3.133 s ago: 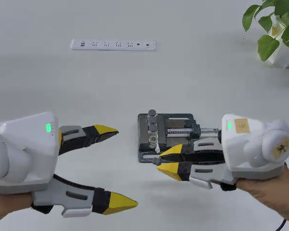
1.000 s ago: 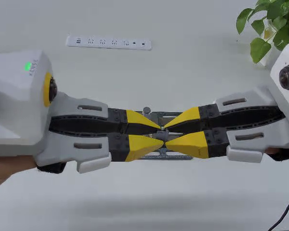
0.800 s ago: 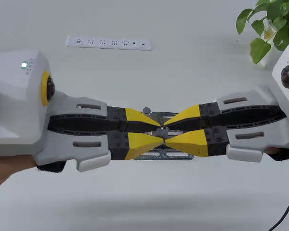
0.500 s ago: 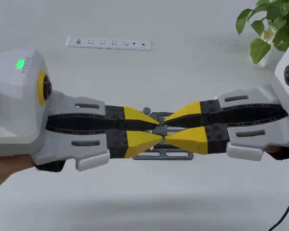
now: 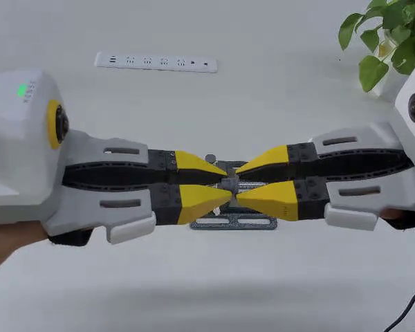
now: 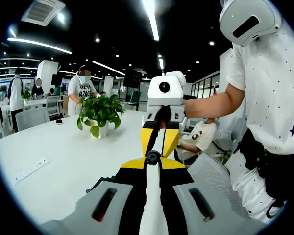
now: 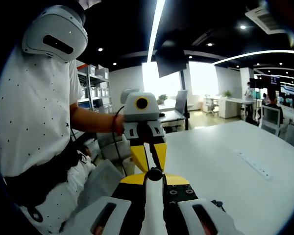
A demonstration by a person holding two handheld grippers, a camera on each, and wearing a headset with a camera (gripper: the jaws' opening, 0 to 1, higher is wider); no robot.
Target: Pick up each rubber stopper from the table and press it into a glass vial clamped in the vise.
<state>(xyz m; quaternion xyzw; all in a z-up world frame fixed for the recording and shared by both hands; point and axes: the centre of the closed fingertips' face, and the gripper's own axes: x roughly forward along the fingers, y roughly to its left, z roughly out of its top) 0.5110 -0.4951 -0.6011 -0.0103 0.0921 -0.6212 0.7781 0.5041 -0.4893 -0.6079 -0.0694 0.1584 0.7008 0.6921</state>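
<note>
While my tongs meet tip to tip over the tabletop (image 5: 207,283), the left tongs (image 5: 225,185) and right tongs (image 5: 239,185) are each closed to a slit on one stopper (image 5: 231,184); I cannot tell which bears it. I judge this a regrip. Next, one must let go and the other press down into a vial (image 5: 210,159) in the vise (image 5: 232,223) below, mostly covered by my tongs. A power strip (image 5: 155,62) lies far off, with a plant (image 5: 394,41) far right.

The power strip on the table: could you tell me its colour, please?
White power strip, head view.

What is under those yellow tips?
The vise; its near edge and screw show. The left hand-held gripper and right hand-held gripper, both pinching a rubber stopper, cover its middle.
</note>
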